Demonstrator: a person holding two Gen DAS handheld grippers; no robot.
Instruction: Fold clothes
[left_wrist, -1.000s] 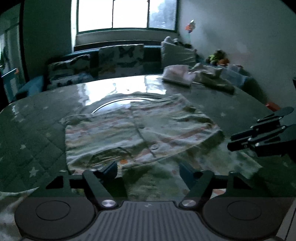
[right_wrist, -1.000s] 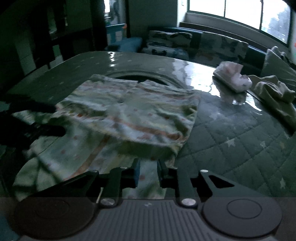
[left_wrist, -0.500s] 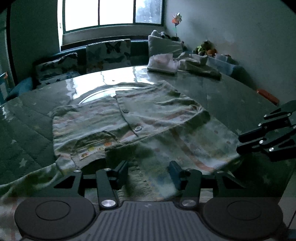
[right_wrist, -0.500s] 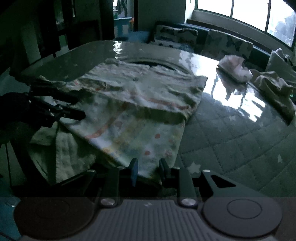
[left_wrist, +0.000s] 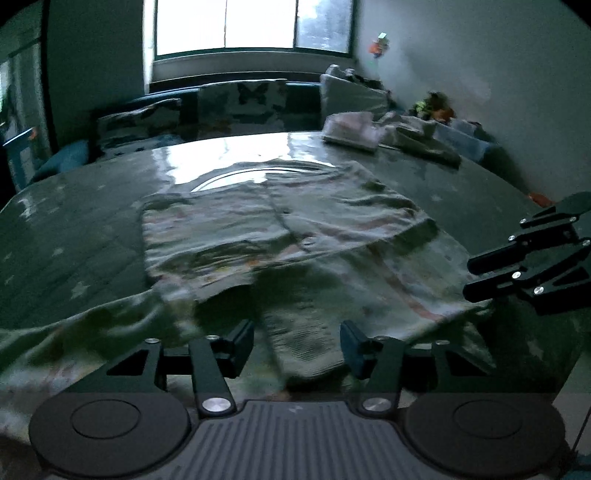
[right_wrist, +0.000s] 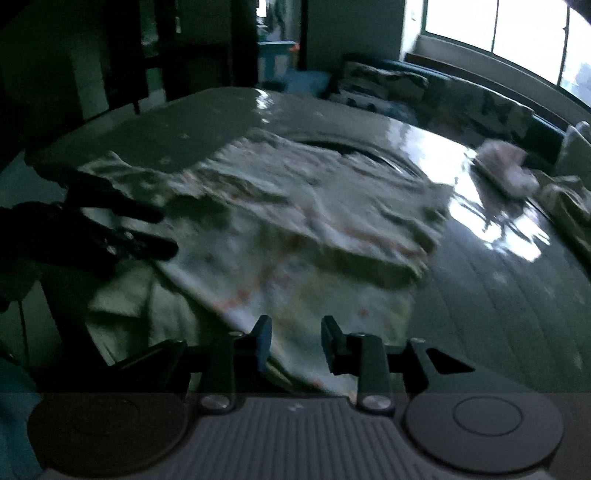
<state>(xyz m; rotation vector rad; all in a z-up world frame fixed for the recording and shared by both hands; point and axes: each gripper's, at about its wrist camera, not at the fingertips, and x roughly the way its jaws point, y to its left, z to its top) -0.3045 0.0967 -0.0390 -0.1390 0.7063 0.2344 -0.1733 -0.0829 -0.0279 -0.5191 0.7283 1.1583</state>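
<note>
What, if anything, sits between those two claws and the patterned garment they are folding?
Nothing visible does. The garment lies directly between the opening jaws of the left gripper and the right gripper; neither pinches it.

In the left wrist view, the right gripper (left_wrist: 480, 275) is cut off by the right edge, its body out of frame. The garment (left_wrist: 280, 236) runs off the lower left edge. In the right wrist view, motion blur smears the garment's print, and the pink bundle (right_wrist: 504, 168) at upper right is shapeless.
</note>
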